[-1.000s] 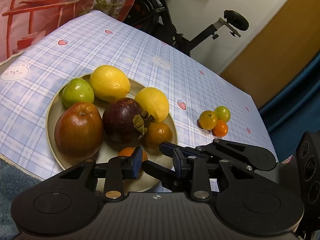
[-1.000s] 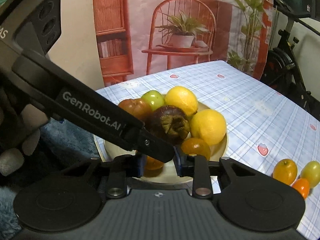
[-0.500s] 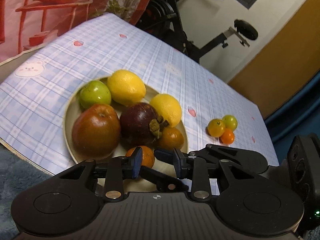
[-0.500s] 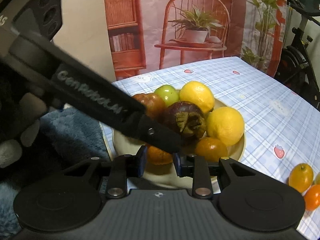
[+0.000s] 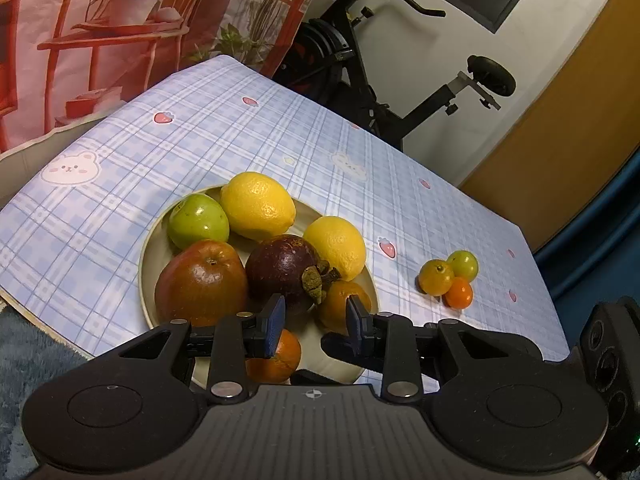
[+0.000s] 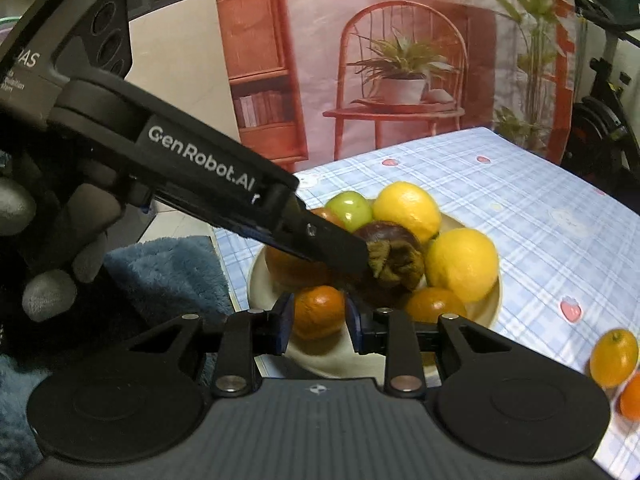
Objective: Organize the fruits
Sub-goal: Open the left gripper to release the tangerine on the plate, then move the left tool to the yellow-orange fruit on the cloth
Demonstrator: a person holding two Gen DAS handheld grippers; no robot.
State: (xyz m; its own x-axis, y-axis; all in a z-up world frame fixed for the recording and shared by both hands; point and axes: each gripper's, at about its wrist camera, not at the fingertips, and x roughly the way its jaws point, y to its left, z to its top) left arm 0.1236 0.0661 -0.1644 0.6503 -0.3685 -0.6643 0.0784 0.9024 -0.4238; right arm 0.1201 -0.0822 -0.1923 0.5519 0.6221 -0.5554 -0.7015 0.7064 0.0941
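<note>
A cream plate (image 5: 146, 256) holds a green apple (image 5: 198, 220), two lemons (image 5: 258, 206), a red apple (image 5: 200, 282), a dark mangosteen (image 5: 282, 266) and two oranges (image 5: 342, 306). Three small citrus fruits (image 5: 436, 278) lie on the cloth to its right. My left gripper (image 5: 315, 322) hovers shut and empty above the plate's near side. In the right wrist view its black finger (image 6: 348, 256) reaches over the mangosteen (image 6: 396, 252). My right gripper (image 6: 319, 328) is shut with nothing held. The near orange (image 6: 320, 312) shows beyond its narrow gap.
The blue checked tablecloth (image 5: 240, 140) ends close to the plate's near rim. A fluffy blue rug (image 6: 168, 276) lies below that edge. An exercise bike (image 5: 360, 60) stands behind the table. A gloved hand (image 6: 48, 292) holds the left gripper.
Both views have tilted upward, so the plate sits lower and farther off. The left gripper's finger has lifted from in front of the right pads to over the mangosteen.
</note>
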